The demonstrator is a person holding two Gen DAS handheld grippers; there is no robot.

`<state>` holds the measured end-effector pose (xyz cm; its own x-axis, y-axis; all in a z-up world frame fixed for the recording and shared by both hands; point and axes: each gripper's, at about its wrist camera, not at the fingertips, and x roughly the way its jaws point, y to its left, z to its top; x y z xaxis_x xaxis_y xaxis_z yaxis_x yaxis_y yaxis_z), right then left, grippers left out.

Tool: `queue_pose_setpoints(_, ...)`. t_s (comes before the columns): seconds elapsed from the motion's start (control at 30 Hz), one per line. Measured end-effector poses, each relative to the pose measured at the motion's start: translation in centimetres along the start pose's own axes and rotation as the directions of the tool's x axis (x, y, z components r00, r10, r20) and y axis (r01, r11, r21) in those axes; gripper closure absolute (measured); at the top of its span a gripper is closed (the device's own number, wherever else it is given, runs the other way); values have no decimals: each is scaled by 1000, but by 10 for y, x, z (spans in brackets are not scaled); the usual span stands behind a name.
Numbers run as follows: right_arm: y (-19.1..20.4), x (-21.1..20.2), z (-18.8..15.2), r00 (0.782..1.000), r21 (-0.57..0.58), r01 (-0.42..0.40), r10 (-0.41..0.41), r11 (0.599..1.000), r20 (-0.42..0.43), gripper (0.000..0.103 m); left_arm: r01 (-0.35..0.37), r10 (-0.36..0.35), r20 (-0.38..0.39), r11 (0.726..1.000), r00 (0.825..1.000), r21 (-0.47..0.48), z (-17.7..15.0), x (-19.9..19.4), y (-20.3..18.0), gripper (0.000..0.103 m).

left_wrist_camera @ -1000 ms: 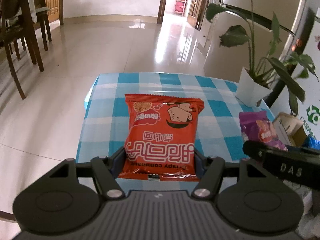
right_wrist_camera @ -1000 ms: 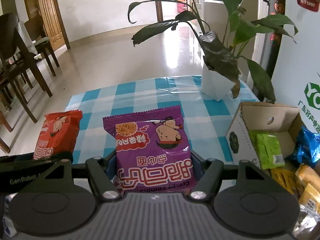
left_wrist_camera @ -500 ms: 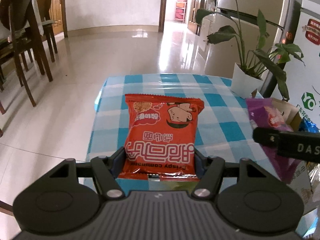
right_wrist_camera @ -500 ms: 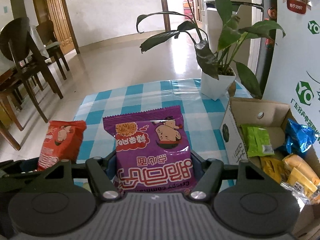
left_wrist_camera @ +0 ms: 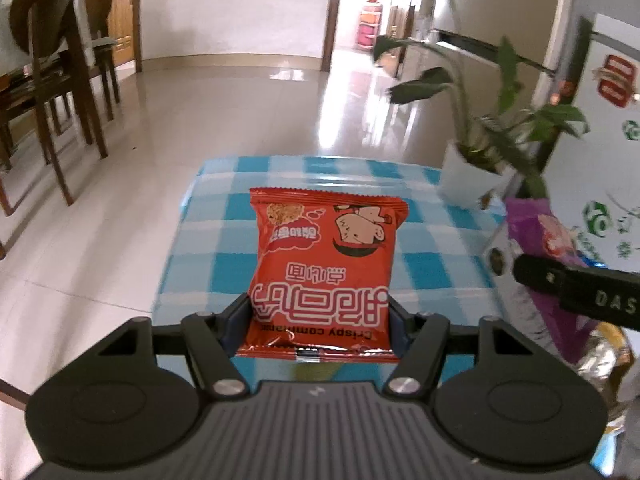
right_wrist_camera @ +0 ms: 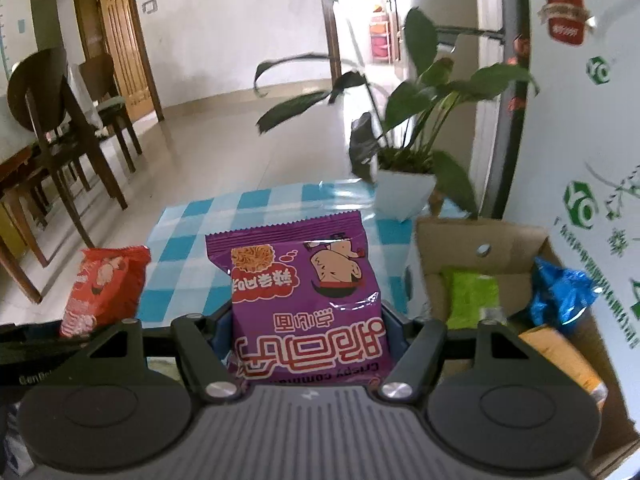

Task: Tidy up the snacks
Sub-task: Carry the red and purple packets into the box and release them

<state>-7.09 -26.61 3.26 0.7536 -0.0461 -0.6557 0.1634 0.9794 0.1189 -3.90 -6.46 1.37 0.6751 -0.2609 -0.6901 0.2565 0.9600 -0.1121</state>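
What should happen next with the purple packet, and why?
Probably carry the purple packet, clamped in the right gripper, rightward over the open cardboard box; other snacks already lie there and the packet is beside it.

Glossy red foil-like snack packet [left_wrist_camera: 324, 268], shiny purple packet [right_wrist_camera: 304, 304] – creased film, matt brown cardboard box [right_wrist_camera: 480, 236], sheeny blue-checked tablecloth [left_wrist_camera: 212, 240], polished reflective floor tiles [left_wrist_camera: 200, 120] – dark wooden chairs [left_wrist_camera: 60, 80], matt black plastic grippers.
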Motion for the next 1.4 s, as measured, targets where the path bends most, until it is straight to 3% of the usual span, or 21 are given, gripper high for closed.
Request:
queue_pose_setpoints(0.27, -47, -29, 13, 997, 52, 45, -48, 998, 66, 29, 98, -99, 15, 993, 995, 64, 7, -6, -59, 37)
queue_pose_setpoints(0.67, -112, -52, 17, 969, 156, 211, -227, 965, 95, 29, 249, -246, -36, 961, 969, 123, 3, 7, -149, 37)
queue_pose_setpoints(0.87, -131, -54, 15, 961, 186, 246, -264, 951, 82, 29, 333, -327, -91, 940, 941, 73, -6, 21, -179, 37)
queue_pose_setpoints(1.0, -140, -57, 12, 951, 212, 277, -299, 937, 77, 27, 388, -375, -131, 917, 918, 89, -12, 28, -198, 36)
queue_pose_setpoints(1.07, -143, -59, 12, 946, 221, 289, -313, 932, 82, 21, 388, -372, -141, 915, 918, 113, -14, 28, -205, 28)
queue_pose_setpoints(1.13, -144, -61, 12, 942, 220, 295, -322, 930, 96, 7, 378, -359, -139, 915, 923, 142, -13, 23, -210, 21)
queue_pose_setpoints(1.17, -143, -62, 12, 937, 219, 307, -334, 926, 99, 5, 369, -351, -131, 916, 927, 154, -12, 20, -210, 17)
queue_pose_setpoints(1.4, -138, -64, 16, 929, 236, 316, -351, 919, 121, 3, 306, -296, -75, 932, 952, 197, 2, 3, -199, 16)
